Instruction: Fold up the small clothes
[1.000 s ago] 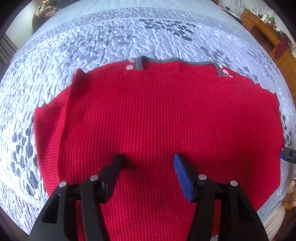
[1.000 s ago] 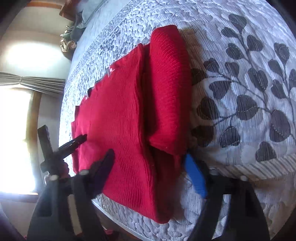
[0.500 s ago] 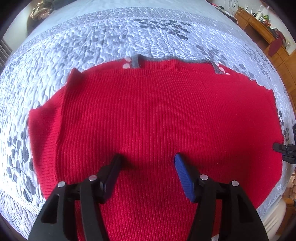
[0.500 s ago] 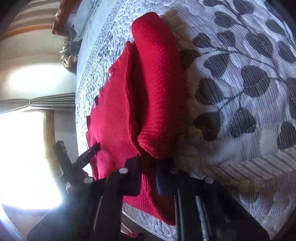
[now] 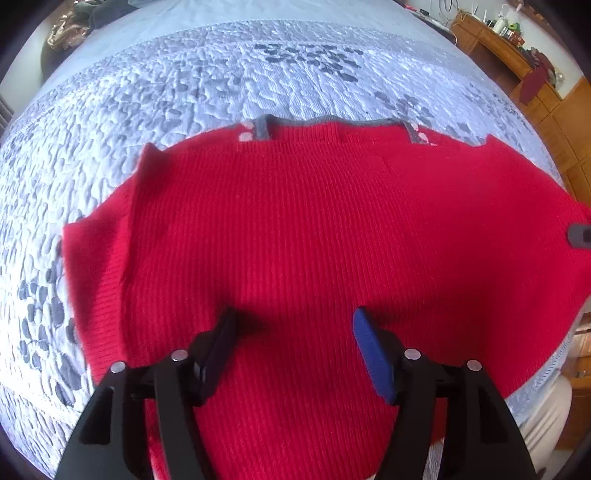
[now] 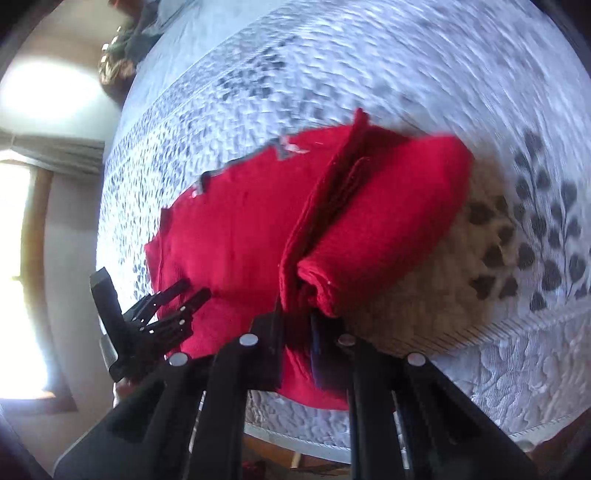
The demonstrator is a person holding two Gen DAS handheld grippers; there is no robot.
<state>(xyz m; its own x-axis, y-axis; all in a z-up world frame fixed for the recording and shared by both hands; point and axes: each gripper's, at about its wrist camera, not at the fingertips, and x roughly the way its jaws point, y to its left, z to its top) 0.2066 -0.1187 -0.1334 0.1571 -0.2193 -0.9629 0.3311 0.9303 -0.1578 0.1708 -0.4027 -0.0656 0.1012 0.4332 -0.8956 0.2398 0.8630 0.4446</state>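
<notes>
A red ribbed knit sweater [image 5: 314, 229] with a grey neckline lies flat on the quilted bedspread [image 5: 221, 66]. My left gripper [image 5: 291, 332] is open, its jaws spread just above the sweater's lower middle. My right gripper [image 6: 297, 325] is shut on the sweater's right edge [image 6: 306, 295] and has it lifted, so a fold of red knit [image 6: 384, 221] stands up and rolls toward the body. The left gripper also shows in the right wrist view [image 6: 188, 291]. The right gripper's tip pokes in at the right edge of the left wrist view [image 5: 580, 236].
The bed's front edge [image 6: 480, 424] runs just below the sweater. A wooden dresser [image 5: 517, 48] with small items stands at the far right. A dark pile of things [image 5: 74, 22] lies at the bed's far left. A bright window [image 6: 18, 258] is at the left.
My right gripper closed on the sweater's right edge and lifted it, rolling the side fold up and inward. My left gripper stayed open over the sweater's lower middle.
</notes>
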